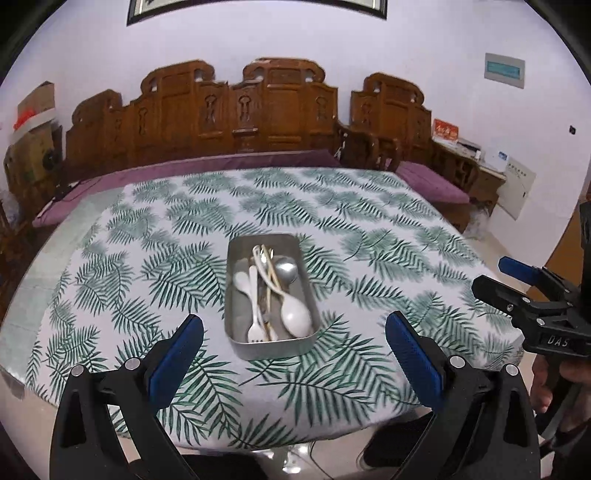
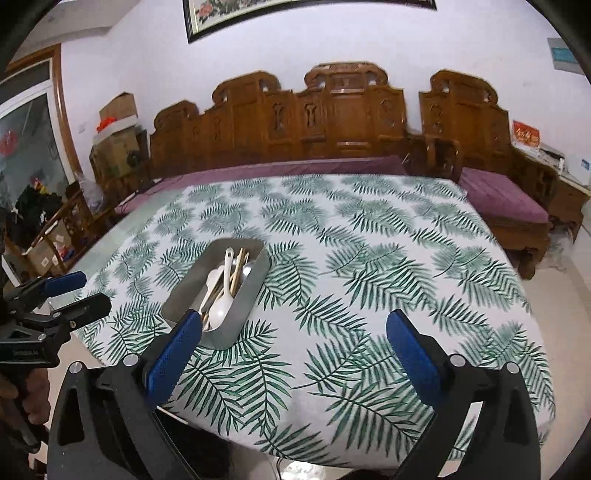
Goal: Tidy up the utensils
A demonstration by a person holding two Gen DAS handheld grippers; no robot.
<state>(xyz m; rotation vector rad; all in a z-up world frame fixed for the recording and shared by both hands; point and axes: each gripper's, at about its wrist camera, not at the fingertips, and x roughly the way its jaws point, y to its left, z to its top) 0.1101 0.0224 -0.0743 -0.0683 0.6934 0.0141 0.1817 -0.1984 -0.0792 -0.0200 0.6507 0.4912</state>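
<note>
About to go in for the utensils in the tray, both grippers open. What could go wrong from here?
1. The utensils lie crossed in the metal tray: pulling the large white spoon may drag the chopsticks with it.
2. The tray sits loose on the tablecloth, so a push from the left gripper could slide it.

We see a pale wall (image 2: 369, 40) with a framed picture (image 2: 295, 11) above a carved wooden sofa (image 2: 332, 122) with purple cushions (image 2: 509, 199). Cardboard boxes (image 2: 114, 144) stack at its left, beside a glazed door (image 2: 26, 147); the floor (image 2: 580, 258) is light tile
</note>
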